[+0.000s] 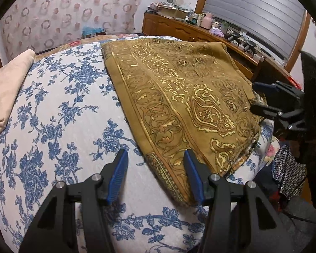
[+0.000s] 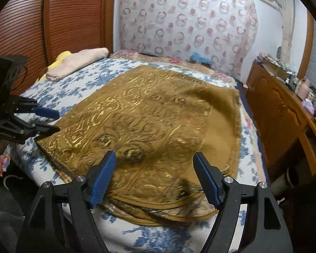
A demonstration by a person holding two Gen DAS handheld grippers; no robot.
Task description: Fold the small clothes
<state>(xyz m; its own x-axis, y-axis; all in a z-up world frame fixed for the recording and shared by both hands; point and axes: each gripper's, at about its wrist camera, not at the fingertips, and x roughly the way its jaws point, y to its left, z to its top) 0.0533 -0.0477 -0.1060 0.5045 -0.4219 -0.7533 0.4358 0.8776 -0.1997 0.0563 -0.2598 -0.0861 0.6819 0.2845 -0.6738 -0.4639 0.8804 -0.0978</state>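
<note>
Left wrist view shows the bed [image 1: 59, 109] under a white cover with blue flowers, and on it the ochre cloth with gold scrollwork [image 1: 179, 97], folded into layers and lying flat toward the bed's right side. The left claw [image 1: 155, 154] stands spread and empty at the cloth's near corner, its right finger over the hem, its left over bare cover. The right claw [image 1: 253, 97] shows at the cloth's far right edge, its fingers apart there. A beige folded cloth [image 1: 8, 92] lies at the left.

Right wrist view alone shows the right claw [image 2: 154, 158] spread wide above the cloth's [image 2: 149, 116] near edge, gripping nothing, and a wooden dresser [image 2: 284, 113] beside the bed [image 2: 78, 80].
</note>
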